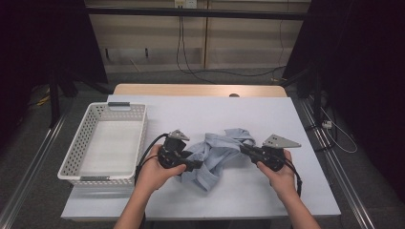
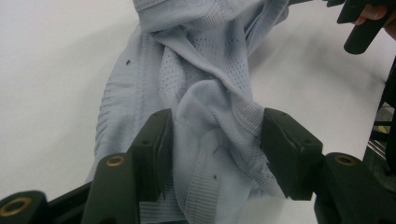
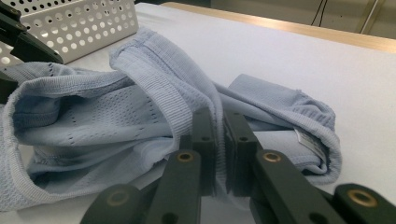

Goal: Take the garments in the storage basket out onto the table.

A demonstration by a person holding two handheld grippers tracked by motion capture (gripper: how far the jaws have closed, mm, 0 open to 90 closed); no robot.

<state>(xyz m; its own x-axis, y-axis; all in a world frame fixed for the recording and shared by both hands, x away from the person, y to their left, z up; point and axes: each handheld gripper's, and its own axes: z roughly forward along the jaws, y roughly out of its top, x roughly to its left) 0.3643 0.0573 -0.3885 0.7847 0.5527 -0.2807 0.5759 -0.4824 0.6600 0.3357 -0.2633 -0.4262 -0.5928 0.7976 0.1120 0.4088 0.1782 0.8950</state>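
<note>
We see a white table (image 1: 267, 191) with a bare wooden strip along its far edge. On it lie a crumpled pale blue garment (image 1: 217, 152) near the middle and a white perforated basket (image 1: 79, 150) at its left side.

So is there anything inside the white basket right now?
No, the high view shows the white basket with a bare floor, while the light blue garment lies bunched on the table beside it.

I see a pale blue knitted garment (image 1: 217, 155), crumpled and twisted, lower centre of the high view, on the white table, right of the basket.
</note>
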